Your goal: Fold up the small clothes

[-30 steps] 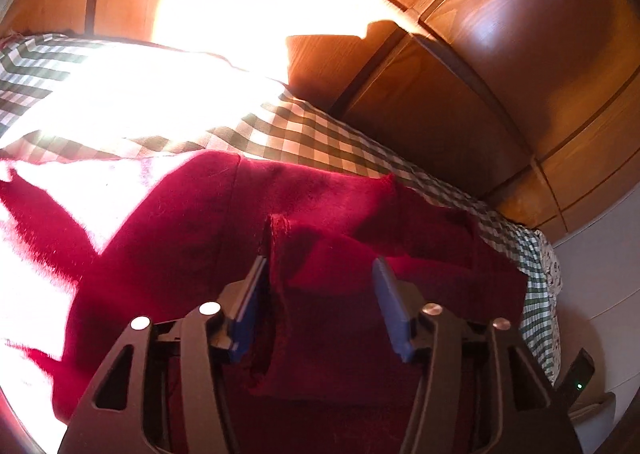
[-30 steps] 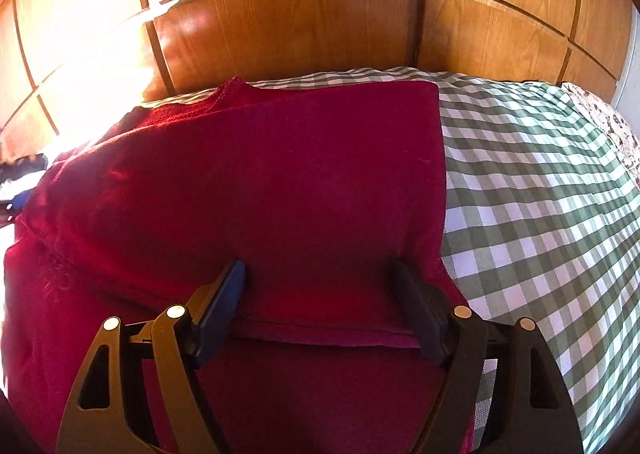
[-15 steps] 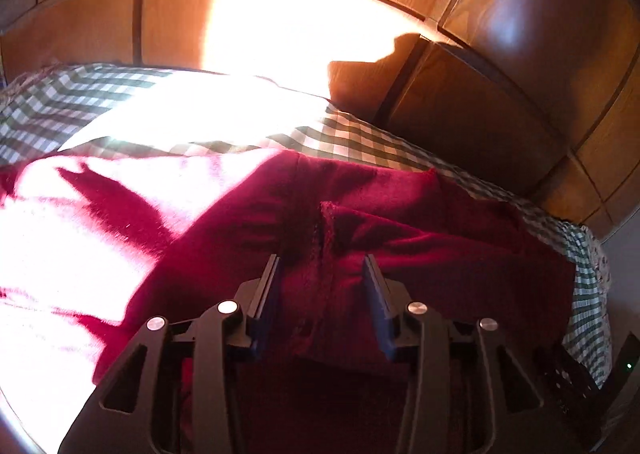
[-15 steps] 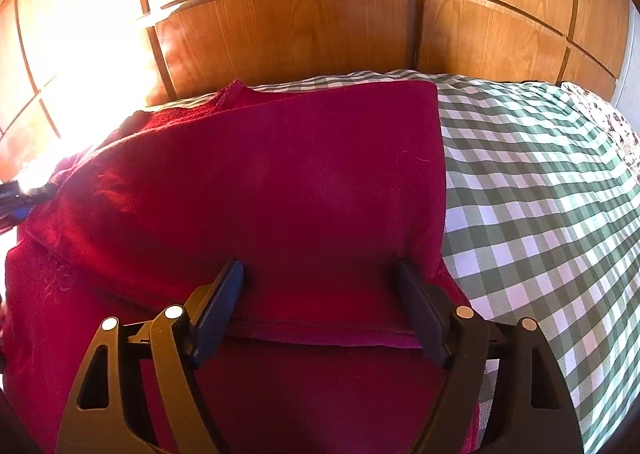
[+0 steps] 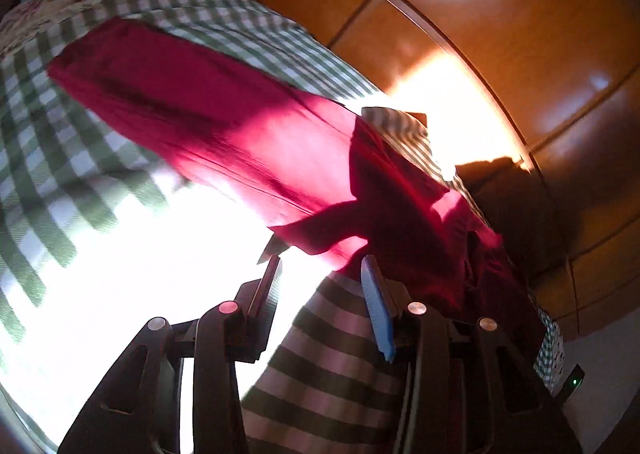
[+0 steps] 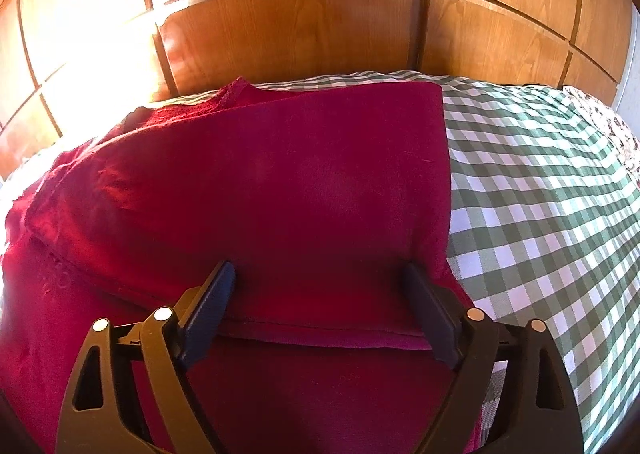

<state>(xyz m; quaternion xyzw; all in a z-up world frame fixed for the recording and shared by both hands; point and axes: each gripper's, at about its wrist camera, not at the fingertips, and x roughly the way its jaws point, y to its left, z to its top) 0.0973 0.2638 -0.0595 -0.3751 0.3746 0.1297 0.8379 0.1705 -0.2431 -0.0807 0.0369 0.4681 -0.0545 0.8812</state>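
Observation:
A dark red garment (image 6: 288, 190) lies on the green checked bedcover (image 6: 540, 206), its right part folded flat. My right gripper (image 6: 320, 286) is open and rests over the folded hem near the garment's right edge. In the left wrist view the same garment (image 5: 224, 122) stretches across the bed, partly in bright sun, with one corner lifted near the fingertips. My left gripper (image 5: 320, 266) has its jaws apart; the red cloth hangs by the right pad (image 5: 376, 306), and I cannot tell if it is pinched. The checked cover (image 5: 336, 366) shows between the fingers.
A wooden panelled wardrobe (image 6: 304, 26) stands right behind the bed. A flowered cloth (image 6: 612, 126) lies at the bed's far right. Strong sunlight (image 5: 132, 286) washes out much of the cover on the left. A small device with a green light (image 5: 574, 381) sits at lower right.
My left gripper has swung sharply left and lifted; the garment now trails away from it across the bed. The right gripper has stayed still on the fold.

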